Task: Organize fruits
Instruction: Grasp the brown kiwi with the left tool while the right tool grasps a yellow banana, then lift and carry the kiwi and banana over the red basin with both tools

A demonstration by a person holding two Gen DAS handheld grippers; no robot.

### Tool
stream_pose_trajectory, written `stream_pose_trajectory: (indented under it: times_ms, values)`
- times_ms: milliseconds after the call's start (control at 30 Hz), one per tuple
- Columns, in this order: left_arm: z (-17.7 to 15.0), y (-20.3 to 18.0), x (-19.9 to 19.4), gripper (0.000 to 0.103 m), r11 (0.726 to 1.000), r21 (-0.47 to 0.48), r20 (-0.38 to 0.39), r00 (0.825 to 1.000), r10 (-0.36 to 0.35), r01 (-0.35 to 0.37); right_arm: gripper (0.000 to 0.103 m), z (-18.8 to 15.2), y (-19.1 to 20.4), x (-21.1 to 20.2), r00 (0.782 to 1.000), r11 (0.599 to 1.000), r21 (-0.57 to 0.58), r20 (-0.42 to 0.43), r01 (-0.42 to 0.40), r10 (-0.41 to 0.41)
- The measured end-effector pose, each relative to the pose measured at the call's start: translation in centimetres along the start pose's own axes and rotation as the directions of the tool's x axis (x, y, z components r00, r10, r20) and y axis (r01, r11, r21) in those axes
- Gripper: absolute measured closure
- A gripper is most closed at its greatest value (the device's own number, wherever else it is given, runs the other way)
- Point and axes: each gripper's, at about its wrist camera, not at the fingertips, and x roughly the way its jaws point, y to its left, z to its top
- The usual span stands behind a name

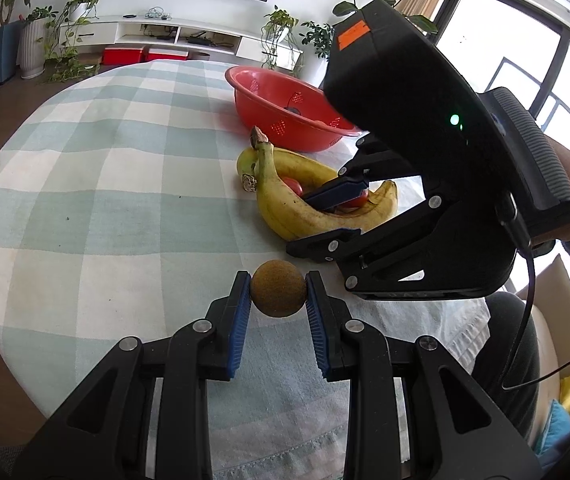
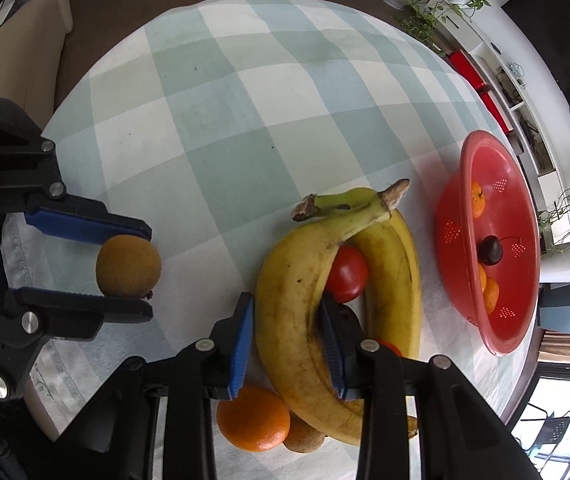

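Observation:
My left gripper (image 1: 278, 292) is shut on a brown kiwi (image 1: 278, 289), held just above the checked tablecloth; it also shows in the right wrist view (image 2: 129, 266). My right gripper (image 2: 287, 312) straddles the nearer of two yellow bananas (image 2: 297, 320), its blue pads against both sides. A red tomato (image 2: 347, 274) lies between the bananas. An orange (image 2: 253, 418) and a brown fruit (image 2: 303, 438) lie under the gripper. The red colander bowl (image 2: 525, 240) holds several oranges and a dark cherry (image 2: 490, 251).
The round table (image 1: 85, 184) with a green-and-white checked cloth drops off at its edges. The bowl (image 1: 253, 100) stands beyond the bananas (image 1: 293, 204). Plants and a white TV cabinet stand behind; a sofa with cushions stands at the right.

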Motion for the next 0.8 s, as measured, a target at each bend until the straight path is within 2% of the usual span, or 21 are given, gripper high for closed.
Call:
stream_pose_trajectory:
  times_ms: [200,300,533,800]
  values:
    - [0.0,-0.2,0.0,0.077,1.0,0.006,-0.002,1.0,0.002,-0.002,0.068,-0.4,0.2,-0.2,1.0,1.0,0.017,0.014,0.023,-0.023]
    - [-0.1,-0.1,0.0,0.077,1.0,0.008,-0.001,1.0,0.002,-0.002,0.069,-0.7,-0.2,-0.5,0.999,0.999,0.048,0.037,0.007,-0.009]
    - [0.0,-0.2,0.0,0.077,1.0,0.01,0.001,1.0,0.004,-0.004,0.069,-1.9,-1.2,-2.7,0.988,0.991,0.128,0.156,-0.045,0.025]
    - [0.0,-0.4,0.0,0.077,1.0,0.019,0.002,1.0,0.008,-0.008,0.069,-3.9,-2.5,-4.4,0.957,0.972,0.218,0.289,-0.088,0.022]
